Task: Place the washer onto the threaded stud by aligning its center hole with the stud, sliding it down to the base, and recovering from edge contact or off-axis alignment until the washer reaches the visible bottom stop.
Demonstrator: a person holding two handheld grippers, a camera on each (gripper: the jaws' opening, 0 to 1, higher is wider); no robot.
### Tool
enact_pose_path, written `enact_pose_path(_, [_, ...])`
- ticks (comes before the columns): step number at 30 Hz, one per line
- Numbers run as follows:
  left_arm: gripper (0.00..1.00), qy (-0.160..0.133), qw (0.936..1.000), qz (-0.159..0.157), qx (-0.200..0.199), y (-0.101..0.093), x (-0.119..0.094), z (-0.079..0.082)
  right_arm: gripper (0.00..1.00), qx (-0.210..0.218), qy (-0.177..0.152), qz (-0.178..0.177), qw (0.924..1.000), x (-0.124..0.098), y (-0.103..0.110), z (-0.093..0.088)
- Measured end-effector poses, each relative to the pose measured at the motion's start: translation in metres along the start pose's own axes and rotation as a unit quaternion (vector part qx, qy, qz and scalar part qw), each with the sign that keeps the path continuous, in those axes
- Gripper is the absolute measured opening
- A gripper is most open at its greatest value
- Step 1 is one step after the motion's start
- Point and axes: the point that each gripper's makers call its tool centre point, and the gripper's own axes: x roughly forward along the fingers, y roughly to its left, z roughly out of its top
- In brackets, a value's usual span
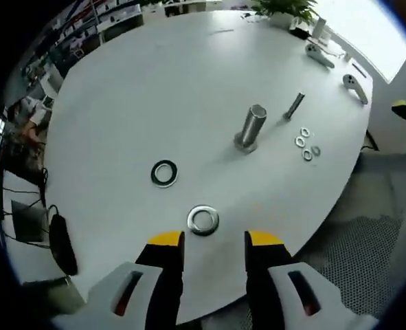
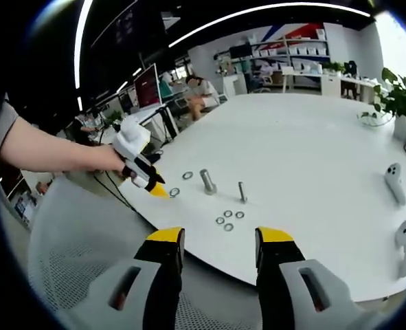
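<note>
While the left gripper [image 1: 214,242] hovers spread, the flat silver steel washer [image 1: 203,220] lies just ahead at lower centre. The upright grey threaded stud [image 1: 250,128] stands upper right. The right gripper [image 2: 218,242] is spread.

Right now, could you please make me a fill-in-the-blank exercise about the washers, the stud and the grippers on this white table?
1. The left gripper hovers with its jaws ____ just short of the shiny silver washer.
2. The dark ring-shaped washer lies flat on the ____ table.
3. The thick metal threaded stud stands ____.
4. Beside the stud lie ____ small silver washers.

Missing words: open; white; upright; four
</note>
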Motion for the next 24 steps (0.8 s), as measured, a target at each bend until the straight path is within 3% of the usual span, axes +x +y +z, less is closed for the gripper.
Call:
enact_pose_path(7, [0.33, 0.038, 0.9988, 0.009, 0.029, 0.003, 0.019, 0.001, 0.43, 0.0, -0.001, 0.002, 1.0, 0.0, 0.001, 0.0])
enact_pose_path(12, [0.35, 0.061, 0.9979, 0.007, 0.021, 0.001, 0.026, 0.003, 0.43, 0.002, -0.003, 0.002, 1.0, -0.001, 0.0, 0.0])
enact_pose_path(20, [0.34, 0.063, 0.9979, 0.006, 0.011, 0.002, 0.025, 0.004, 0.42, 0.001, -0.007, 0.006, 1.0, -0.001, 0.001, 0.003])
enact_pose_path(24, [0.32, 0.067, 0.9973, 0.001, 0.031, 0.004, 0.025, 0.003, 0.41, 0.009, -0.013, 0.002, 0.9999, -0.001, -0.001, 0.004])
